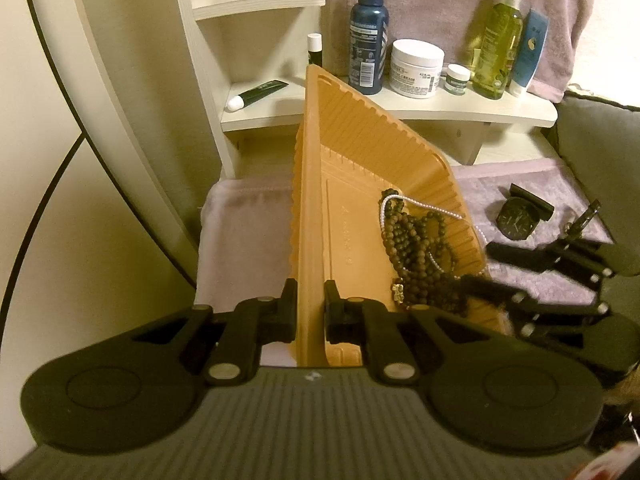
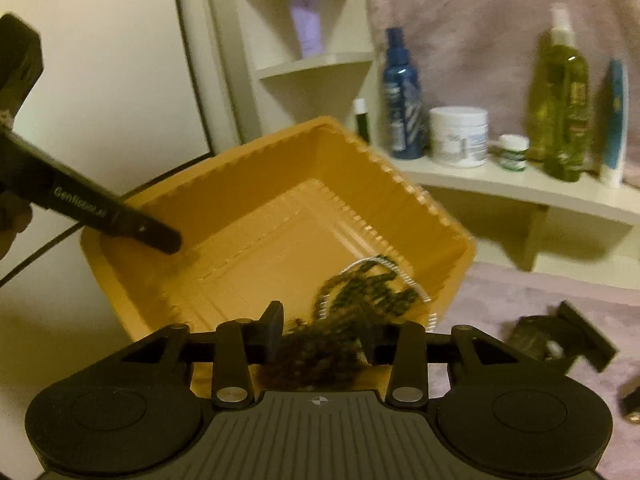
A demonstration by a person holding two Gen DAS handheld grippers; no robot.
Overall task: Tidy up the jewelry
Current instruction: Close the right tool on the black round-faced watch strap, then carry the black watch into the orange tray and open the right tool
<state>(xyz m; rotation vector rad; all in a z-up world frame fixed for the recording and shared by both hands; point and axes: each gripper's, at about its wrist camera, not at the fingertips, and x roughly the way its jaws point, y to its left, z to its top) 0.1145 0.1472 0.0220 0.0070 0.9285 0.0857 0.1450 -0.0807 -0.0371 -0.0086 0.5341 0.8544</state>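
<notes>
My left gripper [image 1: 310, 306] is shut on the near wall of an orange plastic tray [image 1: 320, 168] and holds it tilted. A dark wooden bead necklace [image 1: 416, 248] and a white pearl strand [image 1: 412, 201] lie piled in the tray's lower right corner. My right gripper [image 1: 504, 268] reaches in from the right at the tray's edge. In the right wrist view the tray [image 2: 248, 216] fills the middle, and my right gripper [image 2: 324, 330] is open with the blurred beads [image 2: 360, 292] and their dark tassel between and just beyond its fingers. A black wristwatch [image 1: 516, 218] lies on the towel.
A mauve towel [image 1: 540, 280] covers the surface. A white shelf [image 1: 460, 106] behind holds a blue bottle [image 1: 368, 36], a white cream jar [image 1: 416, 68], a green spray bottle [image 1: 498, 40] and tubes. A round mirror rim [image 1: 100, 120] stands at left.
</notes>
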